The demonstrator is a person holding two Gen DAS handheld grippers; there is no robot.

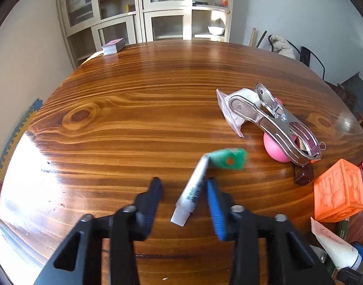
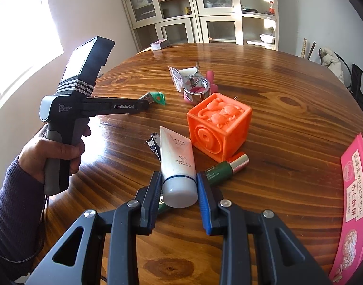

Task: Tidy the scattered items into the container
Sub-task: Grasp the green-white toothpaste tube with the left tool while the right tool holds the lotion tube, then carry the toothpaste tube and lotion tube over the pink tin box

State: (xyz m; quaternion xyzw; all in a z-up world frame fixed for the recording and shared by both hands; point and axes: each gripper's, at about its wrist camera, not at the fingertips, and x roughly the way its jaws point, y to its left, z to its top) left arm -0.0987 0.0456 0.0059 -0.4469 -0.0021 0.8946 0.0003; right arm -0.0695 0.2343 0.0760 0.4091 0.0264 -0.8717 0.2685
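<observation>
Left tool (image 1: 184, 185) stands in the lower centre of its own view with a small white tube (image 1: 192, 190) between its fingers; the right-hand blue pad lies against the tube, while a gap shows on the left-hand side, so a firm grip cannot be confirmed. The tube's flat end is folded and printed green with an orange dot; its lettering is blurred and unreadable. In the right wrist view the body of this tool reads "GenRobot.AI" and "Data Acquisition System", and a hand (image 2: 54, 153) in a dark sleeve holds its handle at the left edge.

Right tool (image 2: 179, 184) is partly closed around the capped end of a white cleanser tube (image 2: 177, 163), both pads against its sides. Printing on it reads "SKIN" and "Cleanser", the rest too small to read.

Wooden tabletop (image 1: 133, 109) carries the remaining items. An orange embossed cube (image 2: 218, 130) sits just beyond the cleanser tube in the middle of the frame. A green bottle with a metallic cap (image 2: 225, 167) lies beside the right pad. Metal tongs (image 1: 276, 121) rest over a pink ball (image 1: 275, 148) at centre right of the left view. A pink box (image 2: 355, 204) with Asian lettering lies at the right edge. A deck of cards (image 1: 113, 46) sits at the upper left.
</observation>
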